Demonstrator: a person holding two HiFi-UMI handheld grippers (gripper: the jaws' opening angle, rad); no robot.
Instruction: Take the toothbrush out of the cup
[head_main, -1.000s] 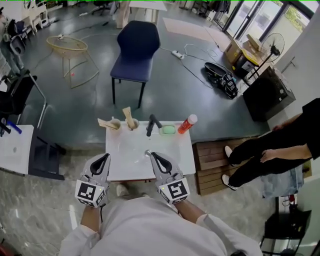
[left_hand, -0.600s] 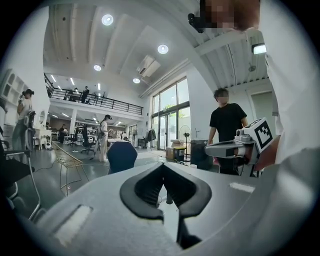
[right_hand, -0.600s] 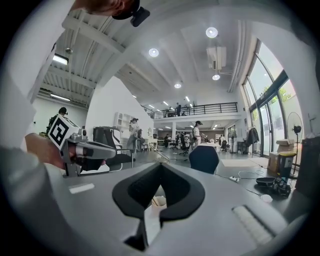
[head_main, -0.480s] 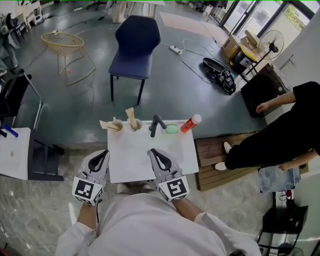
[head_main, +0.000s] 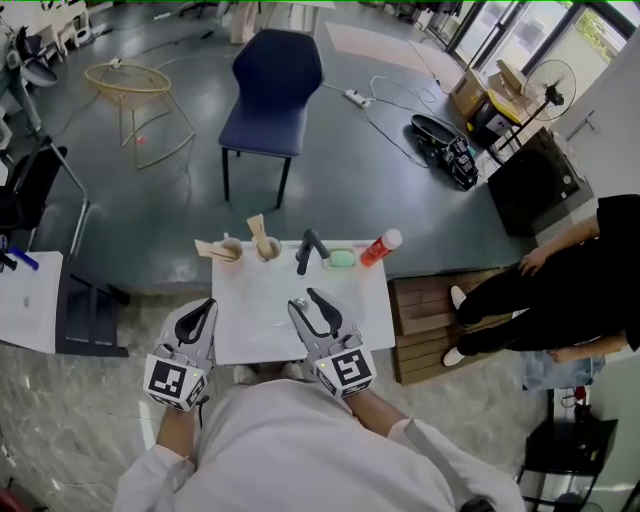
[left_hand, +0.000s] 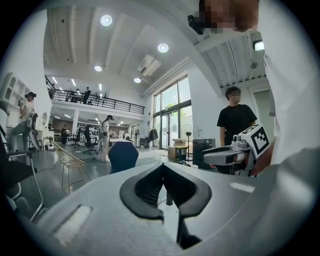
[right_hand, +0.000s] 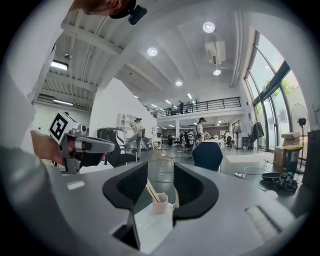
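White table bears a pale cup, tan toothbrush leaning inside.

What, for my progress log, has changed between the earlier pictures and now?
The right hand-held gripper has just been opening its jaws, with nothing between them, and it edged forward over the table. Nothing was taken hold of. The left hand-held gripper stays shut and empty, and the toothbrush stays in its cup.

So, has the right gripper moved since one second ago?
Yes. The right gripper has come forward over the white rectangular table, nearer the dark bent tap. Its jaws have just been opening, with nothing between them.
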